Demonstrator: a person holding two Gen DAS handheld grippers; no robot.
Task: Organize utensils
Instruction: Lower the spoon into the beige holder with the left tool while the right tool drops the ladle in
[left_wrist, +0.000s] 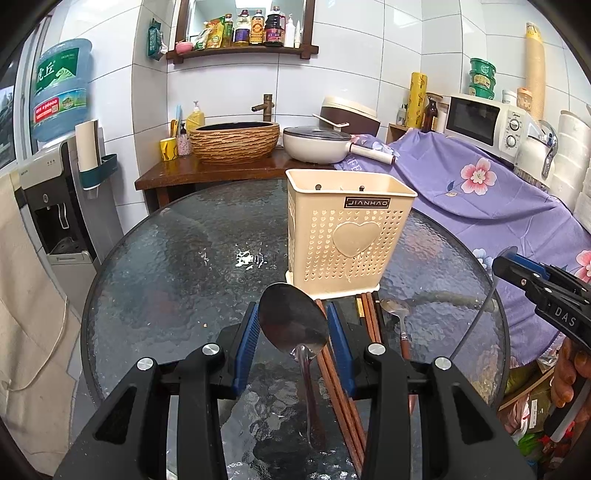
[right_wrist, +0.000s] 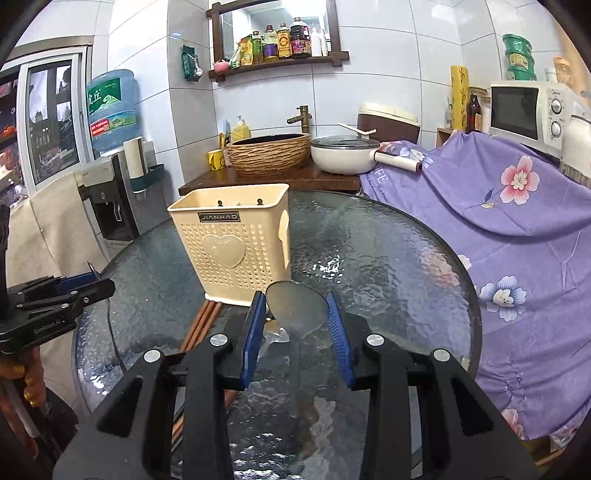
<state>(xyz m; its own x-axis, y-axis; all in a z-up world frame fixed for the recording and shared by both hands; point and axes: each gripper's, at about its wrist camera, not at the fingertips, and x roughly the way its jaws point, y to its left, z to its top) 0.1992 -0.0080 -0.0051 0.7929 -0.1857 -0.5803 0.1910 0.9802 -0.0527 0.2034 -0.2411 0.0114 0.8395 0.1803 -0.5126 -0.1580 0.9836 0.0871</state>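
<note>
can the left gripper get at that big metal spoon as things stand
Probably yes: the left gripper is open with the metal spoon lying between its fingers, nothing covering it; only the chopsticks lie close beside it.

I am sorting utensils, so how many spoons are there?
2: a large spoon between the left fingers, and a small spoon right of the chopsticks. Others may be hidden.

Wicker-look basin (left_wrist: 234, 142), lidded pot (left_wrist: 317, 144), microwave (left_wrist: 484, 122), floral cloth (right_wrist: 517, 229).
</note>
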